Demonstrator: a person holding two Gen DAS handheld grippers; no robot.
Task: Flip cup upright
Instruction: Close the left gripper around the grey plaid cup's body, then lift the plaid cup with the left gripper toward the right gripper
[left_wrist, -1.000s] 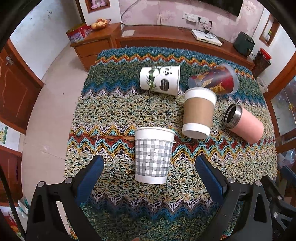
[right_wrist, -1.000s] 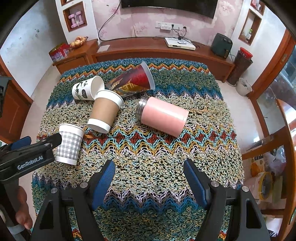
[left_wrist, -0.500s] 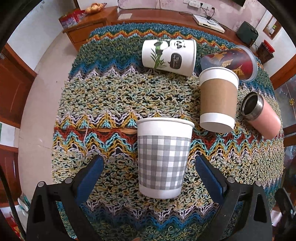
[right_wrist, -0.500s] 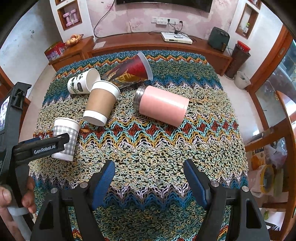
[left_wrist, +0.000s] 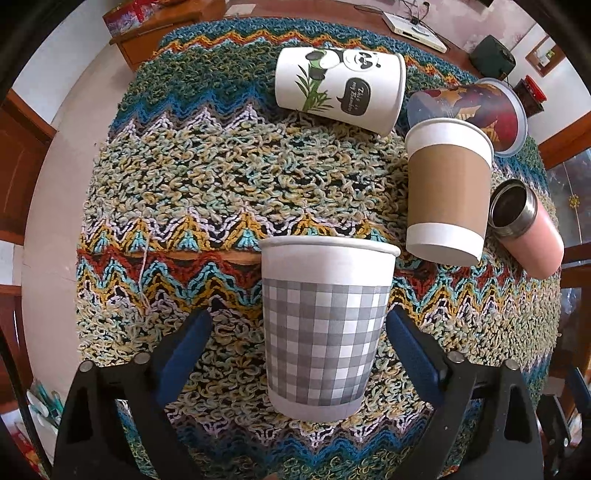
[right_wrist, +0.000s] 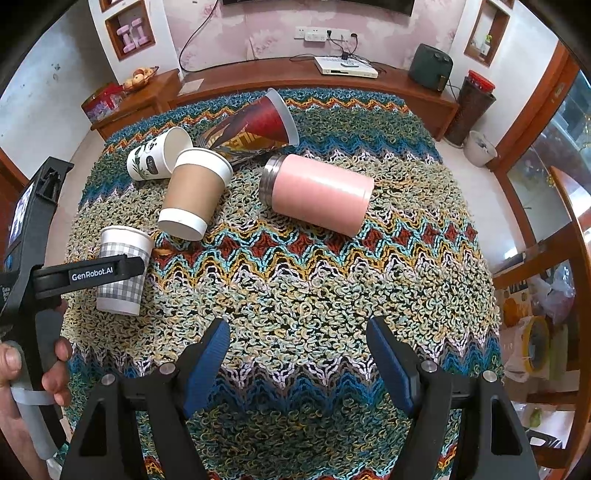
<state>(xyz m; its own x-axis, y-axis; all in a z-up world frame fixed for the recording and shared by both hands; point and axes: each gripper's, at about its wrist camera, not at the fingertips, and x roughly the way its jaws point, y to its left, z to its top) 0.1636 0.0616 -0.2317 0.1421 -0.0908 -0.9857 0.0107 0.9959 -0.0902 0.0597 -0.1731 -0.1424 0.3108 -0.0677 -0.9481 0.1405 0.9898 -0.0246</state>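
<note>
Looking along the left gripper, the gray checked cup lies on its side on the knitted cloth of the counter, its base toward the camera, between the widely spread blue fingers; the right pad looks almost against the cup wall, the left one apart from it. Open cloth stretches to the cup's left up to the counter edge, while the brown-sleeved cup, panda cup, red cup and pink flask crowd the right and far side. From the right wrist, the right gripper hangs fully spread and empty over bare cloth near the front edge, and the left gripper's arm crosses the checked cup at far left.
</note>
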